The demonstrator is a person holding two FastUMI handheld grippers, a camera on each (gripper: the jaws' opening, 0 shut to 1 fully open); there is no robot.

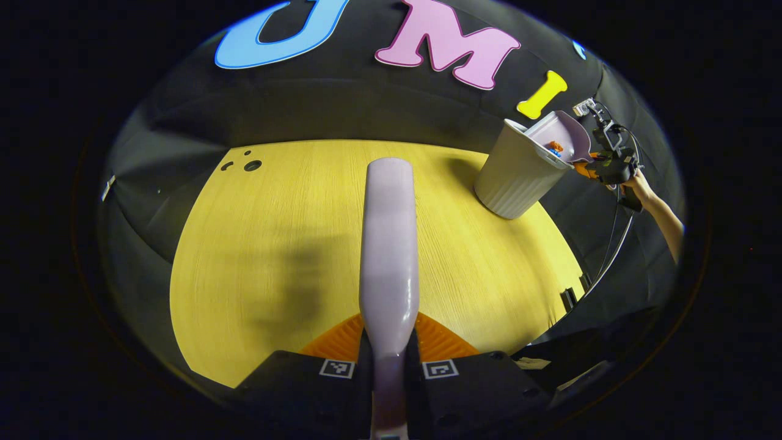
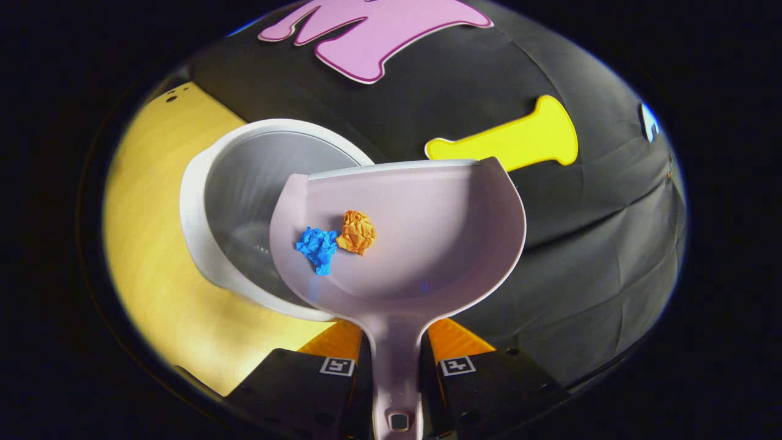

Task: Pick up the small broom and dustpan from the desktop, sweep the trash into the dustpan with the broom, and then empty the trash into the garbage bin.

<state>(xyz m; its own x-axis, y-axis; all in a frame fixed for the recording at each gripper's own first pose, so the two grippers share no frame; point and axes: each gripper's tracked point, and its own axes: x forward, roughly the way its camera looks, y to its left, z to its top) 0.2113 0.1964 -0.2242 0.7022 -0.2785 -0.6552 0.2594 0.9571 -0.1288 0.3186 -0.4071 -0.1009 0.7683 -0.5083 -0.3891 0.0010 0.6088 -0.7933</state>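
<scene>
Desktop (image 1: 275,244) comes first, big and yellow, filling the middle of the left gripper view and showing again at the left side of the right gripper view. Next is the garbage bin (image 1: 519,177), pale and ribbed, standing at the upper right of the desktop; in the right gripper view you look down into its round mouth at the middle left. Over that mouth sits the dustpan (image 2: 415,238), pale pink, in the middle of the frame, tipped toward the bin. The right gripper (image 2: 397,366) has both fingers squeezed on the dustpan's handle at the bottom middle. The broom (image 1: 389,244) is a long pale handle running up the middle of the left gripper view, and the left gripper (image 1: 389,363) has both fingers clamped on it at the bottom. Smallest are the trash bits in the dustpan: an orange paper ball (image 2: 356,232) touching a blue paper ball (image 2: 317,247), left of the pan's middle.
</scene>
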